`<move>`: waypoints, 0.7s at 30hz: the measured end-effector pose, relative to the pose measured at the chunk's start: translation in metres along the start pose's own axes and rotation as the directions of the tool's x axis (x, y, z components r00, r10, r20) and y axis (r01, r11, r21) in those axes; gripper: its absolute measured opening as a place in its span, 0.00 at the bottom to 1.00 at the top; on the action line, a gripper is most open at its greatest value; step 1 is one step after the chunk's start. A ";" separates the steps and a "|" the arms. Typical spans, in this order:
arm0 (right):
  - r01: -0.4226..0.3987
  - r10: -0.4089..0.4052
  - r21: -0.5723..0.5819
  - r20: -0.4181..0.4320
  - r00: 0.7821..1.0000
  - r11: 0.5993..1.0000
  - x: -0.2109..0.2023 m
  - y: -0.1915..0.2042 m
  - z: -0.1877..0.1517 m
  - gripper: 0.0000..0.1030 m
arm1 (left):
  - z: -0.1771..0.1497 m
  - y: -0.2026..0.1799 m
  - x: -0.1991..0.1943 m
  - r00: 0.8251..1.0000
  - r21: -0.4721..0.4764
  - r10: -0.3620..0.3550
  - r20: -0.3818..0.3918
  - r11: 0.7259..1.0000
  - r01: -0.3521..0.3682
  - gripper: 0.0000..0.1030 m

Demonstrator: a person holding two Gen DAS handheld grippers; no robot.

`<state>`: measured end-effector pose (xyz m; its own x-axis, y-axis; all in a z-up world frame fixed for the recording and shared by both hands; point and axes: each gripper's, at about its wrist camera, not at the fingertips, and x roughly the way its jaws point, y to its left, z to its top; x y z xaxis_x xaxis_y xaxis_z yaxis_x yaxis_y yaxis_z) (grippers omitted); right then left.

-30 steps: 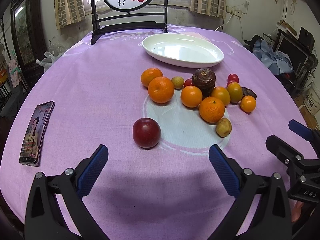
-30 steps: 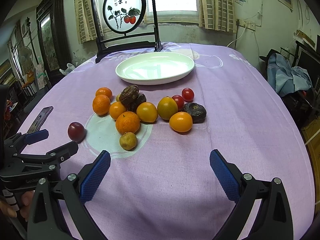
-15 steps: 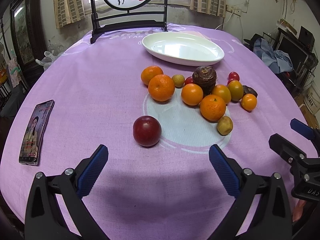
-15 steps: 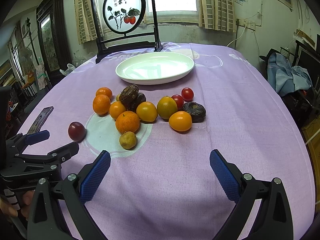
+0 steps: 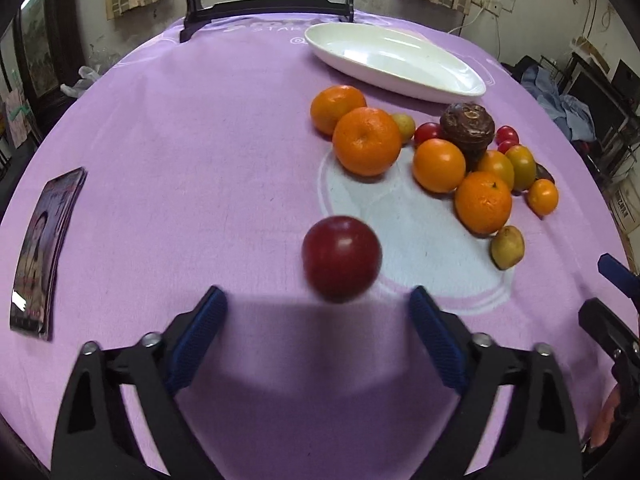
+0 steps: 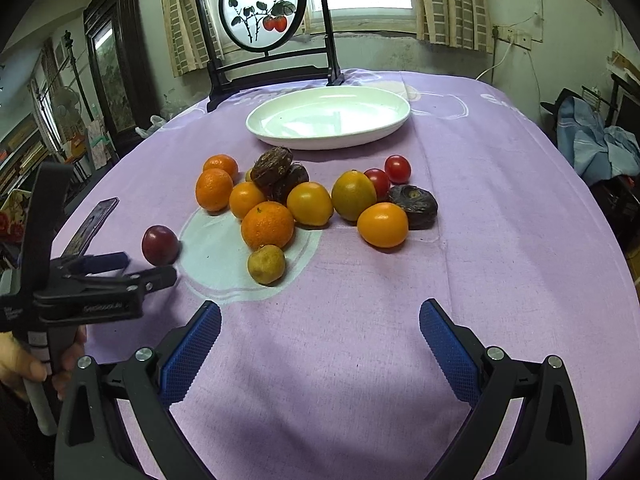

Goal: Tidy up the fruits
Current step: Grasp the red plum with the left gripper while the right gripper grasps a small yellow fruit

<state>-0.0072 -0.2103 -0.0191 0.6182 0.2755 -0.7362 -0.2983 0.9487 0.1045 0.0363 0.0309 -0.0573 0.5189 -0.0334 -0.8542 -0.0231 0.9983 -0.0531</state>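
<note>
A dark red plum (image 5: 341,258) lies alone on the purple cloth, left of the fruit pile. My left gripper (image 5: 318,307) points down at it. Its blue fingertips (image 5: 212,308) sit just short of the plum on either side, not touching, and the jaws are closing. In the right wrist view the left gripper (image 6: 144,266) is right beside the plum (image 6: 160,245). The pile holds oranges (image 5: 366,140), cherry tomatoes (image 6: 397,168), dark brown fruits (image 5: 467,124) and a small yellowish fruit (image 6: 266,264). An empty white plate (image 6: 328,116) stands behind. My right gripper (image 6: 320,312) hovers open over bare cloth.
A phone (image 5: 44,248) lies near the table's left edge. A round painted screen on a black stand (image 6: 264,12) rises at the far edge behind the plate. Clothes (image 6: 592,140) are heaped beyond the table's right side. A person's hand (image 6: 24,364) grips the left handle.
My left gripper has come forward and down to the plum, which now looms large just ahead of its tips, and its jaws have narrowed. The right gripper has stayed put.
</note>
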 end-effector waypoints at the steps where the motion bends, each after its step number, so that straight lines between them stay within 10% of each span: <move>1: -0.001 0.001 -0.003 -0.003 1.000 1.000 0.001 -0.001 0.000 0.97 | 0.003 -0.003 0.001 1.000 0.017 -0.001 0.003 1.000 0.001 0.75; 6: 0.015 -0.014 0.000 -0.047 0.999 1.000 0.011 -0.008 0.004 0.97 | 0.013 -0.015 0.001 1.000 0.080 -0.010 0.024 0.997 0.008 0.36; 18: 0.003 -0.020 -0.092 -0.182 0.983 0.996 0.059 0.025 0.018 0.96 | 0.015 0.001 -0.011 0.997 0.052 -0.068 0.041 0.996 0.066 0.35; 21: -0.009 -0.015 -0.119 -0.196 0.981 0.993 0.068 0.035 0.022 0.82 | 0.013 0.006 -0.013 0.996 0.048 -0.075 0.048 0.996 0.072 0.35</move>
<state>0.0405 -0.1550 -0.0509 0.4683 0.2255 -0.8543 -0.3881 0.9211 0.0304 0.0407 0.0382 -0.0396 0.5598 -0.1056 -0.8219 0.0558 0.9944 -0.0897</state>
